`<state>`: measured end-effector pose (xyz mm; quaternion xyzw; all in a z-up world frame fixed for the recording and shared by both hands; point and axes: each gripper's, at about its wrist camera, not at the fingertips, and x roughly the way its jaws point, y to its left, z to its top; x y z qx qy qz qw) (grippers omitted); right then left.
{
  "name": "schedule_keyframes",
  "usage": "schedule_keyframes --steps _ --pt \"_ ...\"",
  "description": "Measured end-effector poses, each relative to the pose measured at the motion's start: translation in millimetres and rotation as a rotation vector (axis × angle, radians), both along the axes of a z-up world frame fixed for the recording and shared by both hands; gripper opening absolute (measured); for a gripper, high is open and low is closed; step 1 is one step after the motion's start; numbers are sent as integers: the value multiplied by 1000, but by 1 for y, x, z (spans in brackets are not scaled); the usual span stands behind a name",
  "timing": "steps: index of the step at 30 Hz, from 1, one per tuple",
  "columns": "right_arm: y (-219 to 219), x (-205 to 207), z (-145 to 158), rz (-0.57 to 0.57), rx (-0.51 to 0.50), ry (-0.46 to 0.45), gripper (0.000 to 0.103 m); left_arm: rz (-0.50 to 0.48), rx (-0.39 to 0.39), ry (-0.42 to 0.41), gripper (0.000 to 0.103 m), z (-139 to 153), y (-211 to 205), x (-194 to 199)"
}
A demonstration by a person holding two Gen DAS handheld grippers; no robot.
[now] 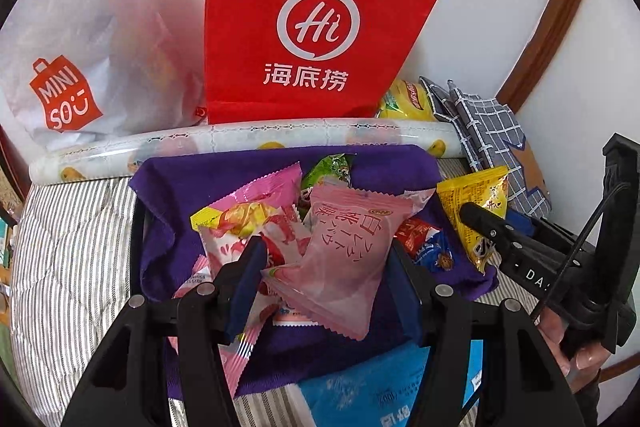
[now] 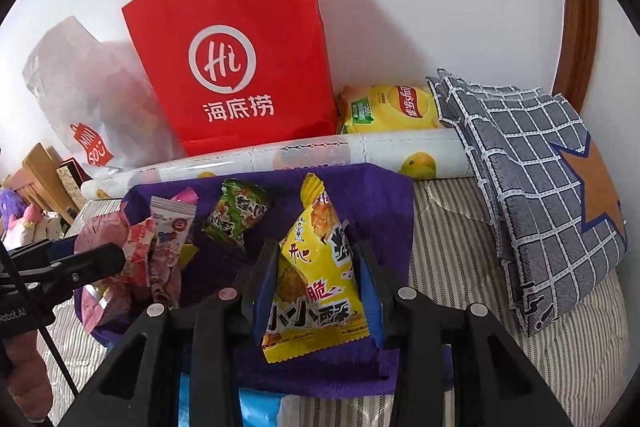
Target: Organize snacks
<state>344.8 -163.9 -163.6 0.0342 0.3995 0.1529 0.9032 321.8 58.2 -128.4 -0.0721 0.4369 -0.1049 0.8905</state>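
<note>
Spreading under both tongs is a striped bed cover (image 2: 520,367), and on it lies a purple cloth (image 1: 168,211) carrying the snacks. The left tongs (image 1: 324,267) are clamped on a pale pink packet (image 1: 344,259), pressed between the blue pads; just left of them sit a pink-and-white striped packet (image 1: 240,227) and, ahead, a green packet (image 1: 328,169). The right tongs (image 2: 316,283) are gripping a yellow triangular packet (image 2: 316,275), held upright above the cloth's near right part. A blue packet (image 1: 372,387) lies below the left tongs at the cloth's near edge. Beyond the cloth's far edge a roll of fruit-printed sheet (image 2: 320,153) runs across like a barrier, touching the cloth. Behind it, against the white wall, stand a red paper bag (image 2: 236,59) and a white Miniso bag (image 1: 68,95), with a yellow crisps bag (image 2: 388,107) to the right. A grey checked cushion (image 2: 532,179) lies right of the right tongs, well apart from the cloth, with bare striped cover between them. The brown wooden frame (image 2: 576,23) curves up at far right.
</note>
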Motion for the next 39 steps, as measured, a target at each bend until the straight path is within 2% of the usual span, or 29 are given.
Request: schedule_keyframes --steps 9,15,17,19,21,22,25,30,35,37,39 --pt "3 9 -11 2 -13 29 36 1 56 -6 60 -3 -11 11" --pt "6 12 -18 15 -28 46 37 7 121 -21 60 -6 -18 14" --pt "6 12 -18 17 -34 44 37 17 128 -17 62 -6 -18 16" --pt "6 10 -16 27 -28 41 38 30 126 -14 71 -5 -16 17" --pt "7 9 -14 31 -29 37 48 54 132 -11 75 -3 -15 17" --pt "7 7 -12 32 -32 33 49 61 128 -12 76 -2 -14 16" --pt "7 1 -5 28 -43 28 49 66 114 -6 81 2 -11 12" --pt "1 -20 15 1 -37 9 49 68 128 -28 81 19 -14 -8" --pt "-8 -57 48 -43 -33 -17 52 61 135 -44 82 39 -18 -41" --pt "-11 -73 61 -62 -39 -37 52 69 131 -52 85 46 -19 -57" --pt "-14 -95 76 -72 -35 -69 57 83 126 -67 87 54 -18 -77"
